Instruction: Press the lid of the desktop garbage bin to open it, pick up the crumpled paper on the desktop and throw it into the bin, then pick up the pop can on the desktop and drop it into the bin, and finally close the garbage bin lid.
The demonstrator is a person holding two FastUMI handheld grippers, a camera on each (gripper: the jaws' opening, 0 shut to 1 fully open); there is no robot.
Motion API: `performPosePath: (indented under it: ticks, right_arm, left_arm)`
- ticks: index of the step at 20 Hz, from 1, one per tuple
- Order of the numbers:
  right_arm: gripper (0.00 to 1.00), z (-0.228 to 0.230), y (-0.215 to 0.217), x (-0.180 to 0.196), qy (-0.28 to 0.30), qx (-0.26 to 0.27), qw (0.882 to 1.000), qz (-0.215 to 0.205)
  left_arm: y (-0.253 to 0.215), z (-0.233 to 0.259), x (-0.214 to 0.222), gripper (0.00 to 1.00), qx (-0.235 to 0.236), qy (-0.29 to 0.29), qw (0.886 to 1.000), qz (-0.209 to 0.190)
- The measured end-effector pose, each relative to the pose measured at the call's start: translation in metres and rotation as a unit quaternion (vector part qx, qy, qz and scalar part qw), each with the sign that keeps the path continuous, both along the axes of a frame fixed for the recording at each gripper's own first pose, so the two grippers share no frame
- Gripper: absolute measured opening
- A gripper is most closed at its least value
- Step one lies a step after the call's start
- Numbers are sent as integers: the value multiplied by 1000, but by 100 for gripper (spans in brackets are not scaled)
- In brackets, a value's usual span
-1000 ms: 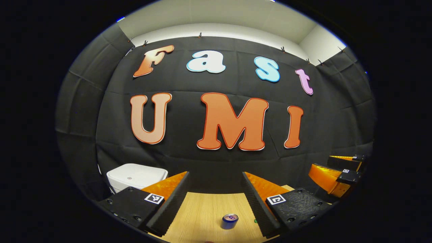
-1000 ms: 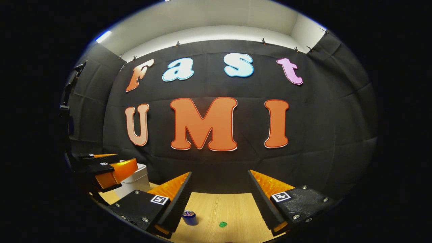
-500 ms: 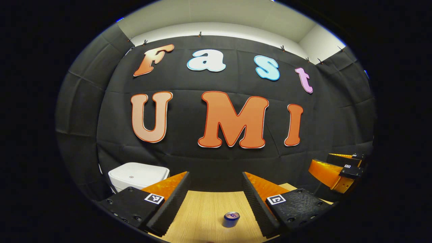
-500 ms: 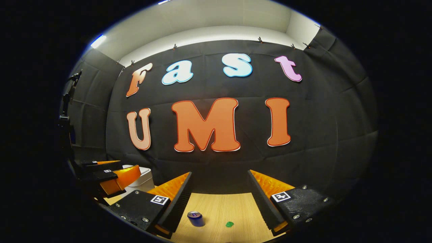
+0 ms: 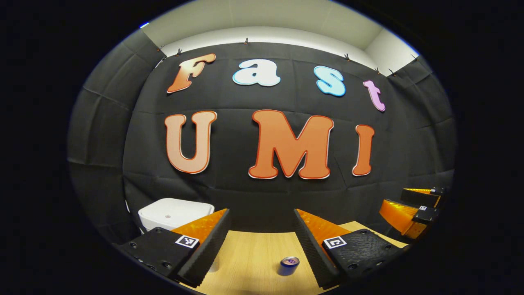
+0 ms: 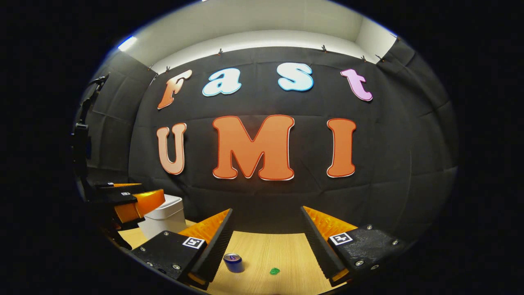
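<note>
White bin [image 5: 174, 214] lid is seen closed; both claws [image 5: 262, 233] [image 6: 266, 233] are held wide, empty; the blue pop can [image 6: 233, 262] could be toppled by a careless pass.

Black cloth wall [image 5: 102, 135], wooden desktop [image 6: 282, 254]

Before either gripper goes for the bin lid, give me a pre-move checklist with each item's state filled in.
1. Bin lid shut and ready to press: ok. The white garbage bin stands with its lid down flat.
2. Left gripper free: ok, fingers apart, nothing between them.
3. Right gripper free: ok, fingers apart, nothing held.
4. Pop can in place: ok, upright on the wooden desktop, apart from the bin.
5. Crumpled paper located: cannot tell. A small green scrap lies near the can, but it is too small to identify.
6. Path from left gripper to lid: ok, the bin sits just beyond its left finger.
</note>
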State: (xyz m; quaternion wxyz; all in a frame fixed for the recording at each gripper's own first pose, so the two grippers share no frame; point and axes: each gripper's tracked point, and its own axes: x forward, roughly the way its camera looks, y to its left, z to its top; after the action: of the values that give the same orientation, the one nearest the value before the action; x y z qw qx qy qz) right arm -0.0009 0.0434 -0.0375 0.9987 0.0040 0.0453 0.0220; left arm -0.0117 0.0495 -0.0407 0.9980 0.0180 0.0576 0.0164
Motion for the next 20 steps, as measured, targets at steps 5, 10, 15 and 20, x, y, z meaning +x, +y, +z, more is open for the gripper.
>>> performPosePath:
  ticks: [5, 10, 15, 20]
  right_arm:
    - [94, -7, 2, 2, 10, 5, 1000, 6]
    - [95, -12, 6, 6, 16, 3, 1000, 7]
    - [94, -17, 13, 7, 20, -3, 1000, 13]
    - [94, -19, 12, 6, 20, -11, 1000, 7]
  left_arm:
    - [80, 9, 14, 94, 15, -10, 997, 72]
    - [177, 11, 40, 89, -15, -3, 993, 120]
    - [231, -12, 63, 49, 3, 28, 993, 117]
    - [245, -73, 85, 27, -33, 85, 990, 112]
